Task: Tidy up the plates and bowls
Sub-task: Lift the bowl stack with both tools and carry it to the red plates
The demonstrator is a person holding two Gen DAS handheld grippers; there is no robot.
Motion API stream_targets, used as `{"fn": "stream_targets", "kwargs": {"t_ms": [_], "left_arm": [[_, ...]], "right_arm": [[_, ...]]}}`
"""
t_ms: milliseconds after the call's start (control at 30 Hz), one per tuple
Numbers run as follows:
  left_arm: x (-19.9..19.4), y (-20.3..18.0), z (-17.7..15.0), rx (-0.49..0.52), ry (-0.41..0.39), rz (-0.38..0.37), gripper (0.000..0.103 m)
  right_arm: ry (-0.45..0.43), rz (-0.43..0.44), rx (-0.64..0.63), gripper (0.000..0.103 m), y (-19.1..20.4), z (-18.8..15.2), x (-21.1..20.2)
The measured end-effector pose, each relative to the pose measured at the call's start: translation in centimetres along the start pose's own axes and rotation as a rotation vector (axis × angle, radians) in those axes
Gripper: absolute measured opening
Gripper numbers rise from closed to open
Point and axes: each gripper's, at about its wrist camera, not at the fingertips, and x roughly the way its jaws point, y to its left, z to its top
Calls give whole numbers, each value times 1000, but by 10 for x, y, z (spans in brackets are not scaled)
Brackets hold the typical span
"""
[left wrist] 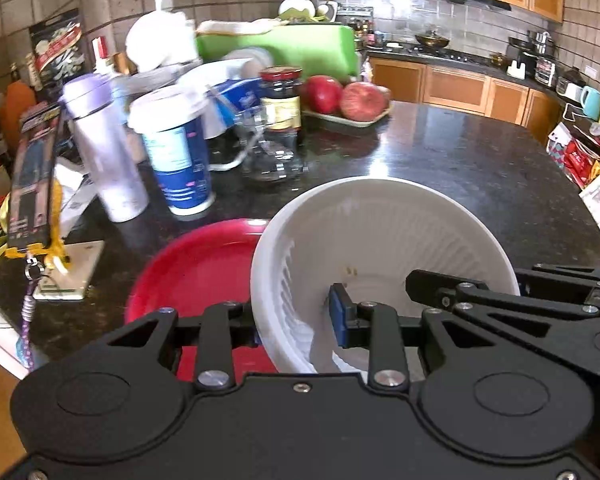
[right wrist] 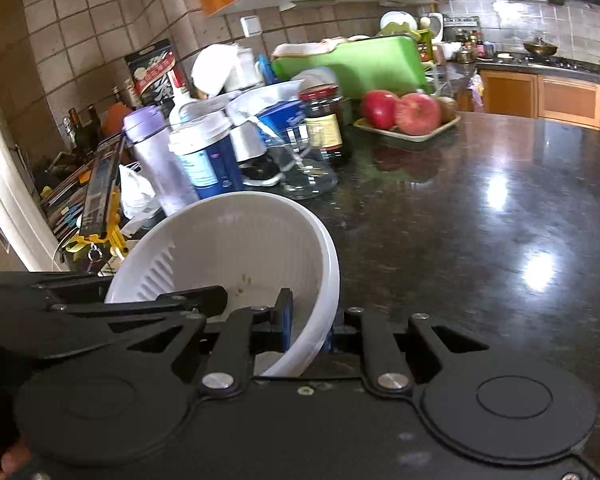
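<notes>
Both grippers are clamped on the white bowl (left wrist: 380, 248): the left gripper (left wrist: 296, 320) pinches its left wall and the right gripper (right wrist: 310, 326) its right rim, holding it tilted above the counter (left wrist: 480, 168). The red plate (left wrist: 196, 272) lies flat just left of the bowl and partly under it. By my judgement the sorting is midway (nothing looks stacked yet): the bowl remains to be set down, likely on the plate.

- My dark stone counter (left wrist: 440, 160) carries a red plate (left wrist: 196, 268) near its front edge.
- Toward its far-left edge stand a purple bottle (left wrist: 104, 148), a blue-labelled cup (left wrist: 176, 152) and a fruit tray (left wrist: 348, 118).
</notes>
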Motion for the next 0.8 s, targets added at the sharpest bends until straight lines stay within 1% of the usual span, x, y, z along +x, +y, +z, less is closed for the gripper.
{"fn": "stream_targets", "kwargs": {"t_ms": [133, 333, 500, 800], "left_arm": [[6, 25, -1, -2, 19, -14, 40], [24, 53, 4, 14, 72, -78, 40], [36, 69, 8, 33, 111, -126, 40], [46, 86, 12, 73, 150, -175, 40]], "right_arm": [[22, -9, 7, 17, 22, 4, 18], [67, -65, 40, 17, 44, 5, 42], [93, -101, 73, 17, 53, 6, 56], [109, -140, 114, 17, 66, 7, 72]]}}
